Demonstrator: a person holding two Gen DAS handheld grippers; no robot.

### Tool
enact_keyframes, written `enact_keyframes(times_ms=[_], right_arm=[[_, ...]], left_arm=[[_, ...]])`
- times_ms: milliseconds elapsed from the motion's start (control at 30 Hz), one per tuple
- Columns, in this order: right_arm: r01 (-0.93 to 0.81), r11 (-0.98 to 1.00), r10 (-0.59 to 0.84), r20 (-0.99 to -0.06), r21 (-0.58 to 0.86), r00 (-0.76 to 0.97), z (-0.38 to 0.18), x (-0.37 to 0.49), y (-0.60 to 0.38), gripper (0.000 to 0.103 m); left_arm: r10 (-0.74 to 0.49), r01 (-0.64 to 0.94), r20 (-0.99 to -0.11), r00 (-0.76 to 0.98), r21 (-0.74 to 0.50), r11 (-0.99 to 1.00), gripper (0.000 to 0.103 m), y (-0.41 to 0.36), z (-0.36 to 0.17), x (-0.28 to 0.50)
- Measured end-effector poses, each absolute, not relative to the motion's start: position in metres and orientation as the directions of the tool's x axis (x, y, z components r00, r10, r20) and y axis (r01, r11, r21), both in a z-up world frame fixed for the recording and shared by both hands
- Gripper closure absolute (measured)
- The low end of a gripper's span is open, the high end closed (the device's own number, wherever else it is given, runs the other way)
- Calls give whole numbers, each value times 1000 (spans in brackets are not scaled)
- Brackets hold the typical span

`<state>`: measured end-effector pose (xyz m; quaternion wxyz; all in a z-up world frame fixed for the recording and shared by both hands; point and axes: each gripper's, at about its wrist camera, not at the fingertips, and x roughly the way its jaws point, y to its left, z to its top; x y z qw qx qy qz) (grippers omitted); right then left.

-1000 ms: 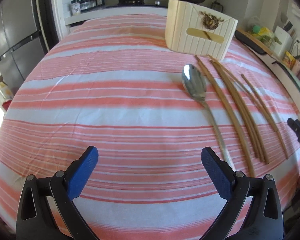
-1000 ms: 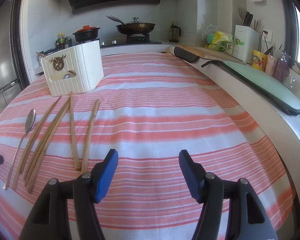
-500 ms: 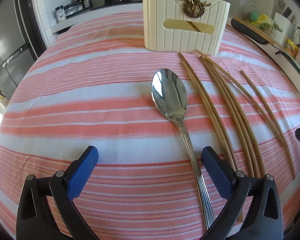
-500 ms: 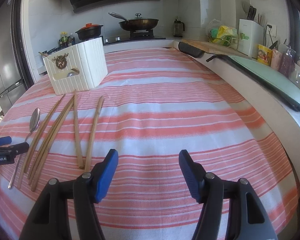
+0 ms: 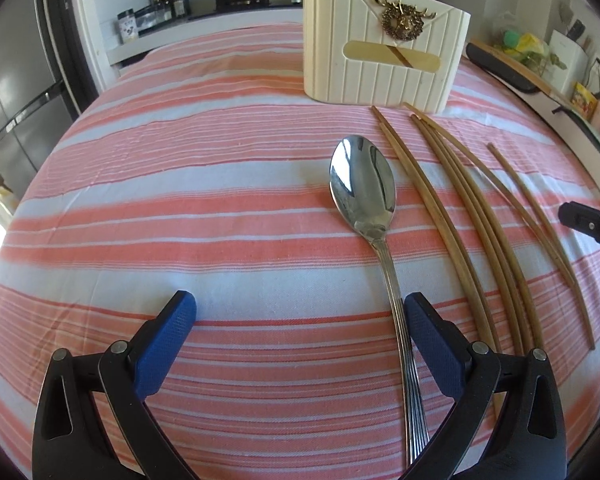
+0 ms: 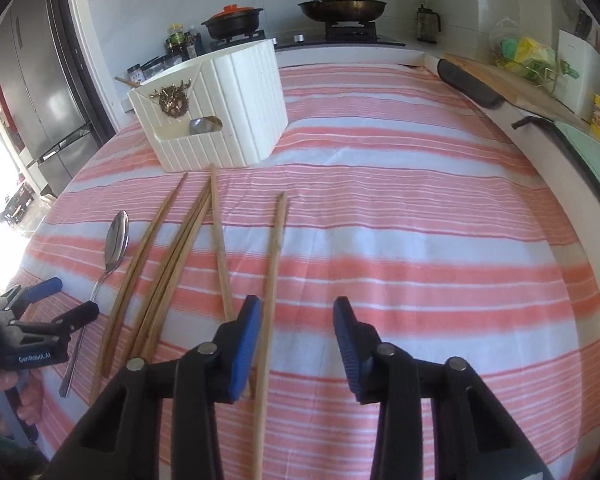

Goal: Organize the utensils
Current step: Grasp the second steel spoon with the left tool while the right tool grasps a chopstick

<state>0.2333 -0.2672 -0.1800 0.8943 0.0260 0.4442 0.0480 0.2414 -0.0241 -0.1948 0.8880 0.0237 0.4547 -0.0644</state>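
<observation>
Having been brought lower, the left gripper (image 5: 298,320) is now spread wide around the spoon (image 5: 362,184) handle; a pickup seems prepared. The right gripper (image 6: 296,320), also parted, was shifted over one chopstick (image 6: 272,264). The holder (image 6: 220,104) contents are mostly hidden.

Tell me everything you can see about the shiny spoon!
The spoon looks like polished silver metal, with an oval bowl facing up that mirrors the room and a long thin handle with ridges along it. It lies flat on the striped cloth, bowl toward the white box, left of the chopsticks. Its handle runs between the open left gripper fingers, close to the right-hand one; whether they touch is unclear.
</observation>
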Motion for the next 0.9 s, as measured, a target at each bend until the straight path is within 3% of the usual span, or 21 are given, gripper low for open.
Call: enact_keyframes(times_ms=[133,233,367,733,900], right_arm=[[-116,989,145,-825,97,547,-190,252,-255,83],[-156,988,80,-851,-2,519,-196,258,-244,93],[-121,992,28,-864,-39,503,-195,254,-251,96],[-139,990,60,-878,-8,476,-191,240,-273,93],[-216,976,72,-903,-24,424,-189,246,-265,81]], left_arm=[[-93,136,-811,578,-17,991,0,-24,-195,241],[-95,136,-811,578,-19,990,0,-24,-195,241],[-105,170,-815,570,-7,985,0,-22,-194,241],[-121,232,-844,523,4,973,0,1,-193,246],[-145,307,-873,466,5,952,0,-6,-191,251]])
